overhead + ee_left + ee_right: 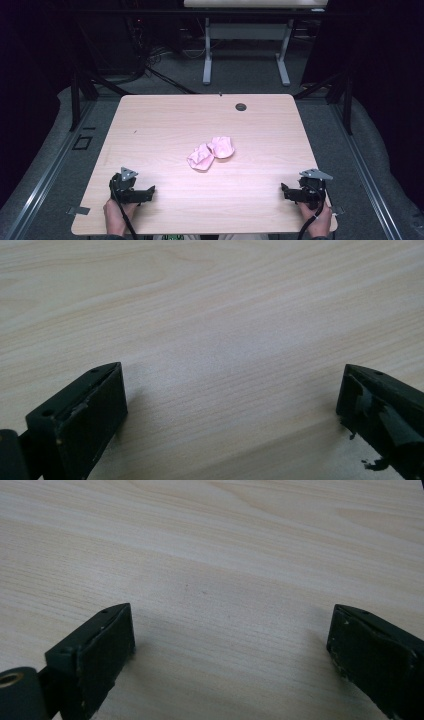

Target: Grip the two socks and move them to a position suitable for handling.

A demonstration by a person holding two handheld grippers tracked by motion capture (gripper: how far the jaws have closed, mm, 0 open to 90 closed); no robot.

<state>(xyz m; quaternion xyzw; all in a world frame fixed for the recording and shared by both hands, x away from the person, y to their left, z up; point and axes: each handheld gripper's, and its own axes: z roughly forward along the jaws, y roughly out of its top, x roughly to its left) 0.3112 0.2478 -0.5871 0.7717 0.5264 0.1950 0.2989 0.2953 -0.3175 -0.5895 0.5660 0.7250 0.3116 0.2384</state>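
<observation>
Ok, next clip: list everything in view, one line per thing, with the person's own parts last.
pink cloth pieces: two, pale pink, crumpled, touching, at the table's middle.
table: one, light wood, under everything.
cable hole: one, dark, near the table's far edge.
second table: one, white legs, on the floor beyond.
left gripper: one, black, near-left of the table, jaws open, nothing between them.
right gripper: one, black, near-right, jaws open, nothing between them.
hands: two, at the near edge, holding the grippers.
</observation>
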